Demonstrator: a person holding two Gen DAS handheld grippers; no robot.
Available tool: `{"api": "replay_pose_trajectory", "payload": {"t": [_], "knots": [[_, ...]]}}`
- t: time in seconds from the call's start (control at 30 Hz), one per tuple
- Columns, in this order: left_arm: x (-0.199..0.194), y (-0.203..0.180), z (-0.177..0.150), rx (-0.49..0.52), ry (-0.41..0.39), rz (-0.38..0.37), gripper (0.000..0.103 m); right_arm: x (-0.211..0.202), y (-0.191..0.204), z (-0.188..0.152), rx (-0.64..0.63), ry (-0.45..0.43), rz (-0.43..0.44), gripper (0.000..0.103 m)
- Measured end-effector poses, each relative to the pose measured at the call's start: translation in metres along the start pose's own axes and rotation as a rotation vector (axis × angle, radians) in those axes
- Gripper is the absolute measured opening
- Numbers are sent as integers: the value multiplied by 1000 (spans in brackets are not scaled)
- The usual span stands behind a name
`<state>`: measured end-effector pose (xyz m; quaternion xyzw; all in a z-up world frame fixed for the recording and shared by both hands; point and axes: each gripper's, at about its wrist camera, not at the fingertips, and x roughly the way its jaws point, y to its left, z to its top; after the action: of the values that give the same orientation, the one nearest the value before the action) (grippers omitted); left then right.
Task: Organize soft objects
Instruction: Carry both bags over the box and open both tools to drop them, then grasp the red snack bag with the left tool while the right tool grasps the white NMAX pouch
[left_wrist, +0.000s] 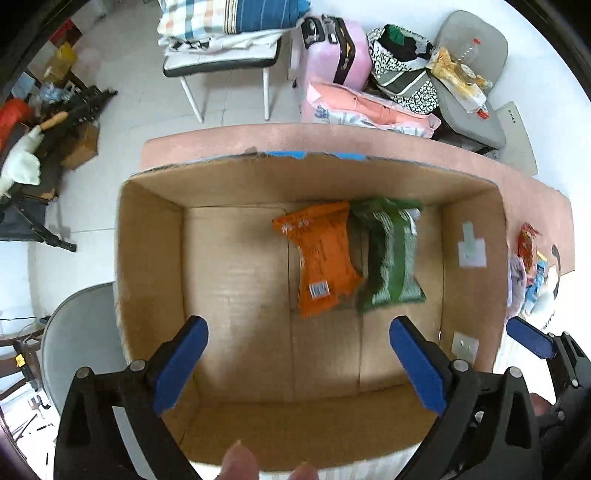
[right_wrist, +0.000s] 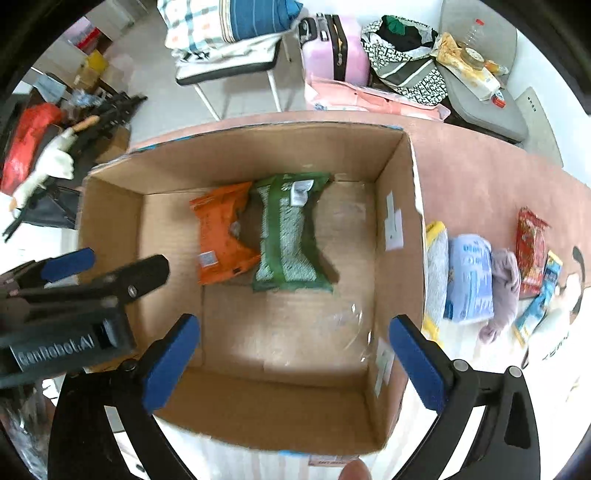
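Cardboard fills the left wrist view: the open box (left_wrist: 155, 258) holds an orange packet (left_wrist: 323, 254) and a green packet (left_wrist: 391, 254) side by side, long axes running away from the empty, wide-spread left gripper (left_wrist: 299, 365) fingers. In the right wrist view the right gripper (right_wrist: 295, 362), fingers equally wide and empty, hangs over the box's right half; the remaining soft packs, nearest a light blue pack (right_wrist: 471, 277), lie on the table (right_wrist: 480, 166) off to its right, so this hand seems nearer.

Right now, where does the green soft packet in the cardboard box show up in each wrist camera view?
Left wrist view: green soft packet lies right of centre, near the box's far-right corner.
Right wrist view: it lies near centre, toward the far wall.
Shared landmark: the orange soft packet touching its left side.
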<state>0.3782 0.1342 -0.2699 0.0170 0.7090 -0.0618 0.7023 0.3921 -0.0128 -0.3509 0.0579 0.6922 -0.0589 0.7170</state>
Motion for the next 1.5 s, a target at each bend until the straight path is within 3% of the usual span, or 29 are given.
{"api": "replay_pose_trajectory", "payload": {"t": [0.3,0.43,0.53,0.63,0.7,0.8,0.93,1.07,1.13,1.17,1.33,1.43,1.5], "knots": [[-60,-47,-37,7,-153,43,101,-59,-33,-43,32,-126,96,103],[-86,-103,-44,45,-216,29,101,-93,-94,-60,110,-177,119,103],[-87,-161,-39,116,-222,13,101,-114,-166,-74,224,-201,103,103],[-69,-215,-26,164,-174,-24,100,-122,-254,-88,367,-211,62,103],[-45,-249,-13,168,-104,-59,92,-116,-315,-97,472,-187,31,103],[-8,-296,7,158,6,-95,92,-94,-399,-110,623,-129,-31,103],[39,-352,29,198,82,-32,92,-47,-475,-118,796,-32,10,103],[77,-389,40,225,141,19,92,5,-506,-113,906,63,101,103],[91,-402,44,236,164,32,92,23,-514,-109,925,97,112,103],[99,-409,48,243,181,36,92,33,-516,-106,912,121,77,103],[135,-431,59,248,251,24,92,42,-522,-104,737,138,37,102],[157,-444,62,264,289,32,92,40,-521,-104,595,165,-68,101],[174,-454,64,276,316,48,92,38,-525,-105,575,170,-85,101]]}}
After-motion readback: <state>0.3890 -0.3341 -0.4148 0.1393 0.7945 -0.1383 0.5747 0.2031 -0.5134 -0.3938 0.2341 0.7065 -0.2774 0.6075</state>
